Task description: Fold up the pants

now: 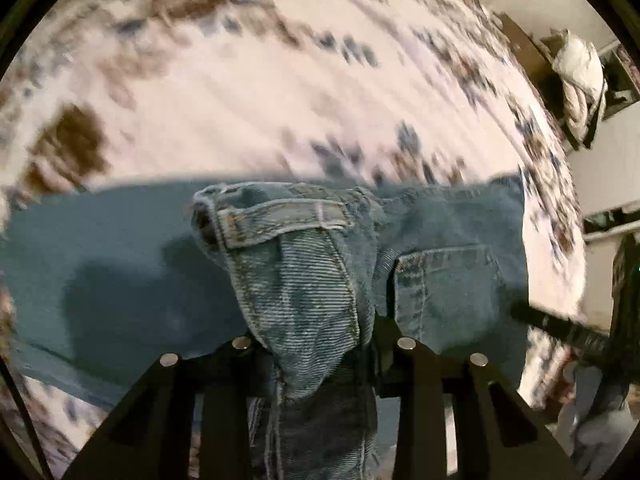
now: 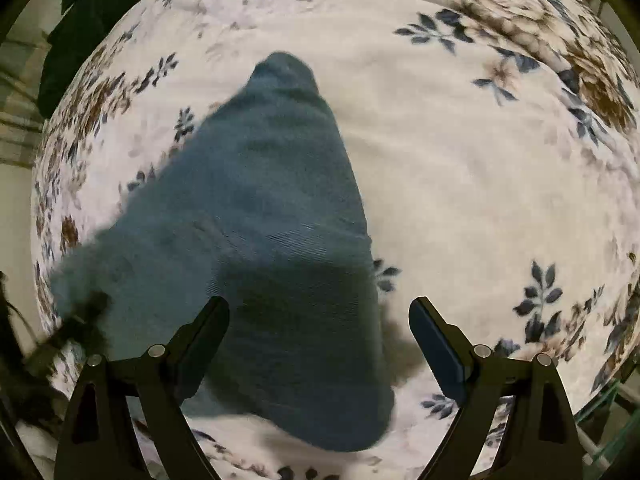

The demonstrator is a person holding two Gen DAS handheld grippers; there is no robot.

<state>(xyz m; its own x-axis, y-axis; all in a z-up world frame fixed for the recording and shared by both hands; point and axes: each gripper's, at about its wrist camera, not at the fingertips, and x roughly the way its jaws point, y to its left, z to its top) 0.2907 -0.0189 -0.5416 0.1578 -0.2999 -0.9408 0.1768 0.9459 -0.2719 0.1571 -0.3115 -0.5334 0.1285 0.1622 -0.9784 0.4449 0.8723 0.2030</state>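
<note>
Blue denim pants (image 1: 448, 280) lie on a floral blanket. In the left wrist view my left gripper (image 1: 320, 344) is shut on a bunched fold of the waistband (image 1: 280, 220) with a belt loop, lifted above the rest of the jeans. A back pocket (image 1: 444, 284) shows to the right. In the right wrist view the pants (image 2: 256, 208) stretch away as a long blue shape. My right gripper (image 2: 320, 312) is open and empty just above the near end of the fabric.
The white blanket with brown and blue flowers (image 2: 480, 160) covers the whole surface. A dark green garment (image 2: 92, 20) lies at the far left edge. A white bundle (image 1: 580, 76) sits on furniture beyond the bed's right side.
</note>
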